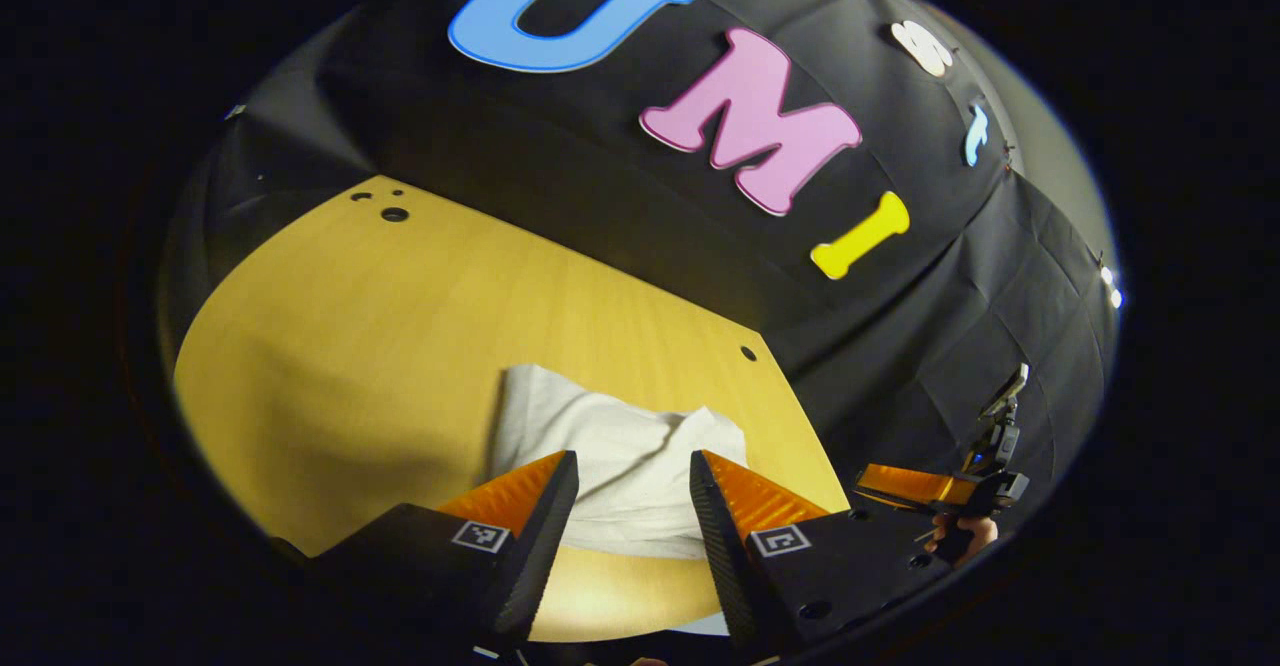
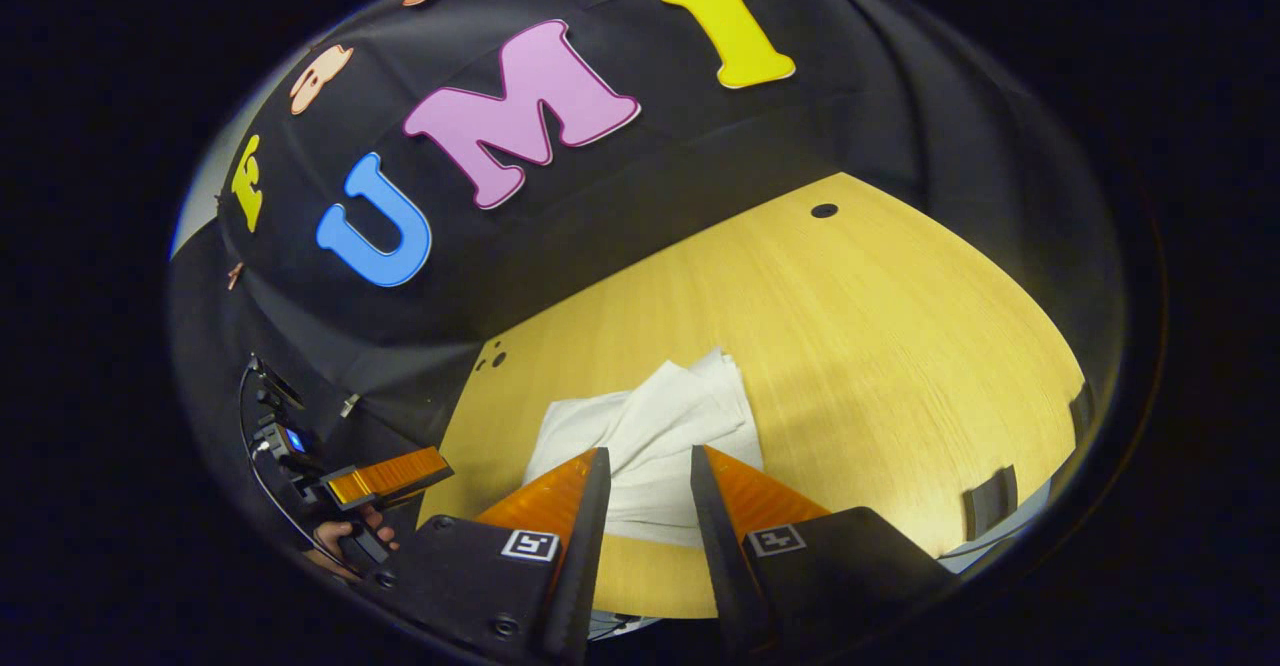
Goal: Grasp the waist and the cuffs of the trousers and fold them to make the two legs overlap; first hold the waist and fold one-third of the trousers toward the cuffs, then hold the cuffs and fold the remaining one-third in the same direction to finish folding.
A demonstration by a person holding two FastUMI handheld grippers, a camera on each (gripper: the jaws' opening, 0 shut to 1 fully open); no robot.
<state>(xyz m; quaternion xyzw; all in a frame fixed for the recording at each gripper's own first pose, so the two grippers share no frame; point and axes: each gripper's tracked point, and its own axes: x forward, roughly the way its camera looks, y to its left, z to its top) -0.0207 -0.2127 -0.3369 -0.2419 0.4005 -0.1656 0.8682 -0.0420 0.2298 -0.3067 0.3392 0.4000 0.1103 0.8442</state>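
The white trousers [image 1: 610,466] lie bunched in a compact folded pile on the yellow wooden table [image 1: 400,326]. My left gripper [image 1: 634,476] hovers above the pile's near edge, open, nothing between its fingers. In the right gripper view the same trousers [image 2: 650,436] lie just beyond my right gripper [image 2: 648,471], which is also open and apart from the cloth. The right gripper [image 1: 905,486] appears off the table's right edge in the left gripper view, held by a hand [image 1: 960,536]. The left gripper [image 2: 390,476] and its hand [image 2: 345,536] show at the lower left of the right gripper view.
Small round holes [image 1: 393,213] mark the table's far corners, another hole [image 2: 824,210] at the far right. The black cloth wall [image 1: 620,206] rises behind the table. Dark clips [image 2: 990,501] sit on the table's right edge. Bare wood lies on both sides of the pile.
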